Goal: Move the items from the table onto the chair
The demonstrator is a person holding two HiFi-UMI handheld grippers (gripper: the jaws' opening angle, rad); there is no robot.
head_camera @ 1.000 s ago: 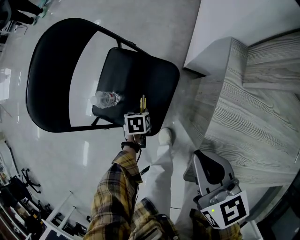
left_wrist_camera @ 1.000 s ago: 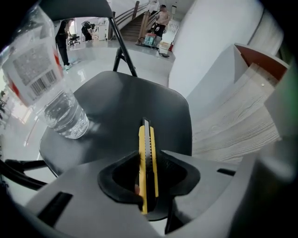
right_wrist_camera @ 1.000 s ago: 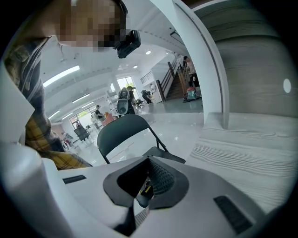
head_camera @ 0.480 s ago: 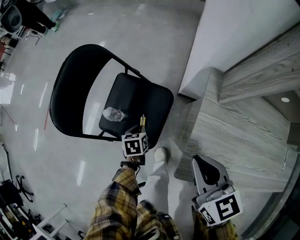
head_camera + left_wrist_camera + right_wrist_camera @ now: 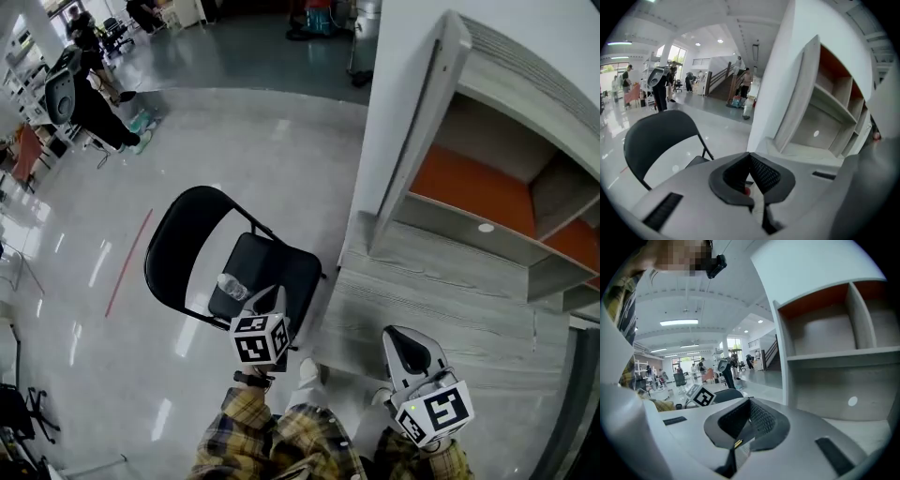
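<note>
The likeliest mishap concerns the bottle [image 5: 231, 286], which is seen lying on its side on the left part of the chair [image 5: 178, 248] seat. A round thing so placed may be judged prone to roll, and a knock to the folding chair from the left gripper [image 5: 267, 300] – held just above the seat's near edge – could send it to the floor. A second risk is that something to be carried gets overlooked: no item can be made out on the visible part of the table [image 5: 441, 309], yet its right end is cut off by the frame. The left gripper is held raised and tipped downward towards the chair, carried on an arm in a plaid sleeve [image 5: 239, 422]; its jaws have just been closing and are now pressed together with nothing between them. The right gripper [image 5: 405, 339] is held near the table's near edge, pointed roughly level towards the shelf unit [image 5: 487, 187] – its jaws are likewise together and empty.
</note>
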